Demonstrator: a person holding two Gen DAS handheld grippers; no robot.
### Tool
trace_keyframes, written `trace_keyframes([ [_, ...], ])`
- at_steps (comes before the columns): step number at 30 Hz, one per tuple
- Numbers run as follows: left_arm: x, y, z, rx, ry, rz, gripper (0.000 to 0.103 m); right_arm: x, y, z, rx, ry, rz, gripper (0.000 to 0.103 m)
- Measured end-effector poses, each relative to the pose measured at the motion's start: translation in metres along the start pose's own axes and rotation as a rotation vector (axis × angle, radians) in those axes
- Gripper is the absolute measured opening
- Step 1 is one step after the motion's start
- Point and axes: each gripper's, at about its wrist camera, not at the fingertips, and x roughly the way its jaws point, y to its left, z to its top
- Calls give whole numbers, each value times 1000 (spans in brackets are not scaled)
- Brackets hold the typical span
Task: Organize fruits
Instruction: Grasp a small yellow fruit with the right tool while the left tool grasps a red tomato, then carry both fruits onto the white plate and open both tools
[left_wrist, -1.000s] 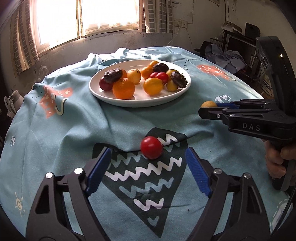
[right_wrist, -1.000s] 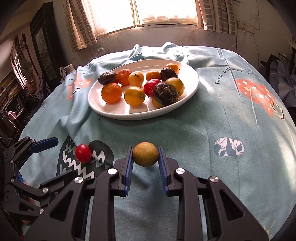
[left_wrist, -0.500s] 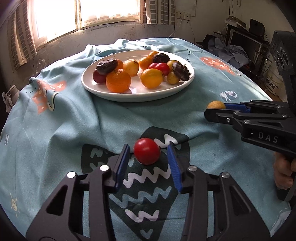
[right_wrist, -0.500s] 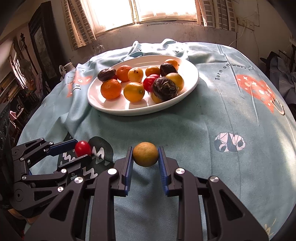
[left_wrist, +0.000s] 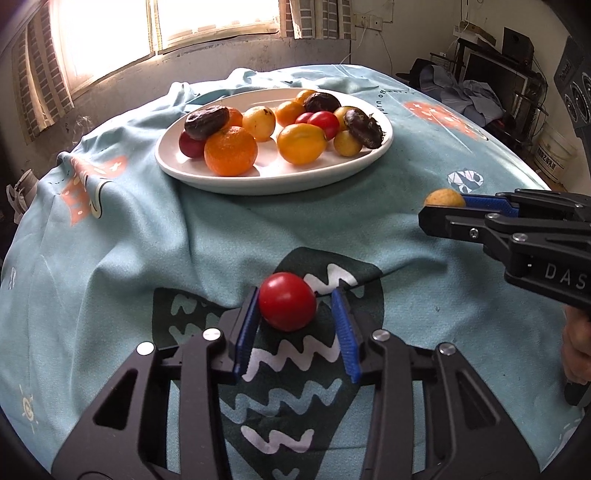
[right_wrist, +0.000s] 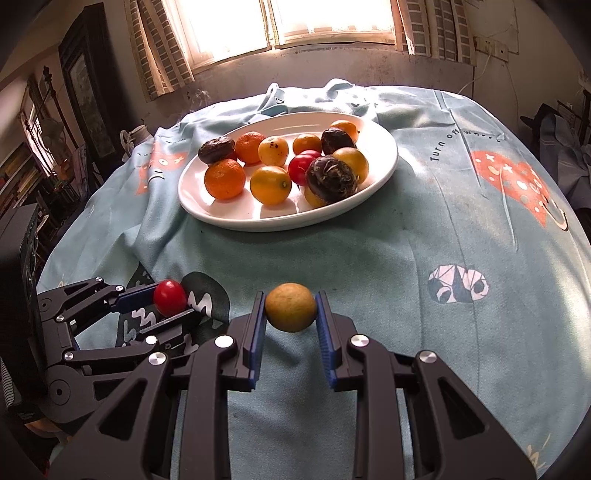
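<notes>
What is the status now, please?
Left gripper open around tomato, one pad touching. Right gripper shut on yellow fruit. Path to plate clear.

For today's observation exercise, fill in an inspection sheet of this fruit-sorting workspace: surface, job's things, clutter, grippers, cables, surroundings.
Surface: round table under a wrinkled light-blue printed tablecloth.
Job's things: white plate piled with oranges, yellow fruits, red tomatoes and dark wrinkled fruits; red tomato and yellow-brown fruit off the plate on the cloth.
Clutter: nothing seen on the table.
Grippers: left gripper brackets the tomato, one pad touching, a gap at the other; right gripper shut on the yellow-brown fruit.
Cables: white wire on the wall.
Surroundings: bright window, curtains, cluttered shelves.
</notes>
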Motion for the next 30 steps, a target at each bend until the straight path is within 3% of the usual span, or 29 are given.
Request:
trace_keyframes([
  [4, -1, 0, -1, 1, -5, 17, 29, 0, -1, 0, 2, 1, -3, 26],
  [16, -21, 8, -7, -32, -30, -20, 29, 0, 3, -4, -9, 8, 10, 27],
  [20, -34, 16, -4, -64, -50, -59, 29, -4, 9, -6, -17, 4, 57, 27],
  [23, -45, 23, 9, -79, -89, -59, 29, -12, 11, 0, -2, -21, 108, 27],
  [30, -43, 40, 76, -91, -144, -45, 28, -26, -3, 52, 19, -150, 71, 27],
])
